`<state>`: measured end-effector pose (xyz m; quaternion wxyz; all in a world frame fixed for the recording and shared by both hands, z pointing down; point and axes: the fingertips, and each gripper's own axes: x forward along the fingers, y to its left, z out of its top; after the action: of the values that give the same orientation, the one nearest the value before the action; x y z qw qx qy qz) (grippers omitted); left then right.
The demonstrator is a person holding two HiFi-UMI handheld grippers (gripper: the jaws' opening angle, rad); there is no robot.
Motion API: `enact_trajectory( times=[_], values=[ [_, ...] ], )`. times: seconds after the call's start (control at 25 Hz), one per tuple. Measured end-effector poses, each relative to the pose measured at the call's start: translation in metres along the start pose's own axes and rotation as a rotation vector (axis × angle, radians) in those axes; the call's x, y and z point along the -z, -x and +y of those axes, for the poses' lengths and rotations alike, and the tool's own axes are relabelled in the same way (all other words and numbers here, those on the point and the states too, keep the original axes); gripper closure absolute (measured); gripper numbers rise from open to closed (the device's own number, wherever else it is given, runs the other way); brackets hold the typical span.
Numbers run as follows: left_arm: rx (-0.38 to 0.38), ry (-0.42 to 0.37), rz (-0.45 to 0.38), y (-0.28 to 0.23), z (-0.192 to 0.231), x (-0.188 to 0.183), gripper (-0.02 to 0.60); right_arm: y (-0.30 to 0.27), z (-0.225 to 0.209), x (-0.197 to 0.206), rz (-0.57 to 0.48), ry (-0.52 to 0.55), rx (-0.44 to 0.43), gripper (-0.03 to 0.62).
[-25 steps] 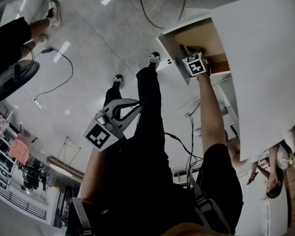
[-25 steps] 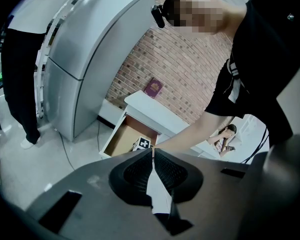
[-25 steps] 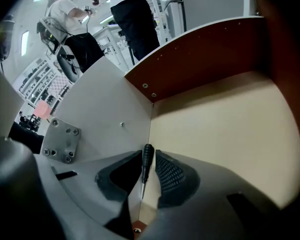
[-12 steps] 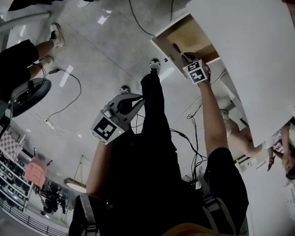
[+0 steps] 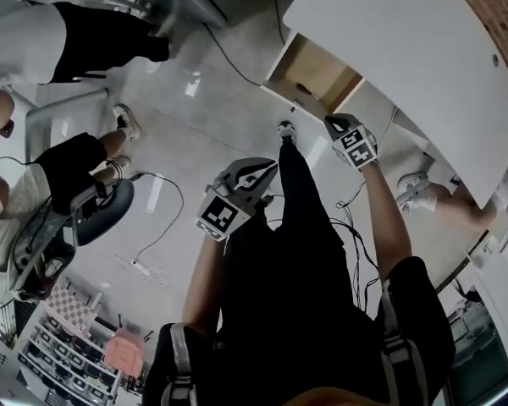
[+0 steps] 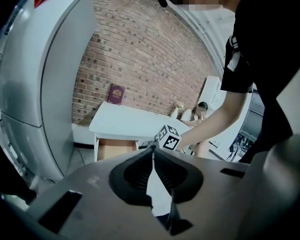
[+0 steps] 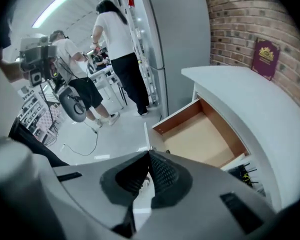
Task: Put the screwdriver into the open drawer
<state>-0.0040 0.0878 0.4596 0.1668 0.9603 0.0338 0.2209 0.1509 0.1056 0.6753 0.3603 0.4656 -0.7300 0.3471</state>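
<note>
- My right hand-held gripper (image 7: 149, 156) is clenched, with nothing between its jaws; it hangs in front of the open drawer (image 7: 205, 139), apart from it
- My left hand-held gripper (image 6: 153, 151) is clenched too and empty, held beside my leg and well apart from the drawer
- The drawer stands pulled out from under the white counter (image 7: 250, 99), its wooden floor mostly bare
- In the head view the screwdriver (image 5: 303, 88) shows only as a small dark shape lying inside the drawer, too small to make out further
- A dark red booklet (image 7: 266, 58) stands against the brick wall at the back of the counter
</note>
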Motion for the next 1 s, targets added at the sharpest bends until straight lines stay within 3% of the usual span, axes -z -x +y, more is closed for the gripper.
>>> enact_trajectory(
  times=[0.36,0.6,1.0],
  values=[
    [0.102,0.042,-0.057,0.011,-0.027,-0.016,0.559,0.09,0.069,0.001,-0.105,-0.04,0.126,0.537],
    [0.138,-0.014,-0.059,0.009,-0.039,-0.028,0.559,0.139,0.092,-0.014,-0.24,-0.111,0.198,0.537],
    [0.158,-0.079,-0.08,0.014,-0.047,-0.036,0.559,0.176,0.11,-0.009,-0.325,-0.122,0.291,0.537]
  ],
)
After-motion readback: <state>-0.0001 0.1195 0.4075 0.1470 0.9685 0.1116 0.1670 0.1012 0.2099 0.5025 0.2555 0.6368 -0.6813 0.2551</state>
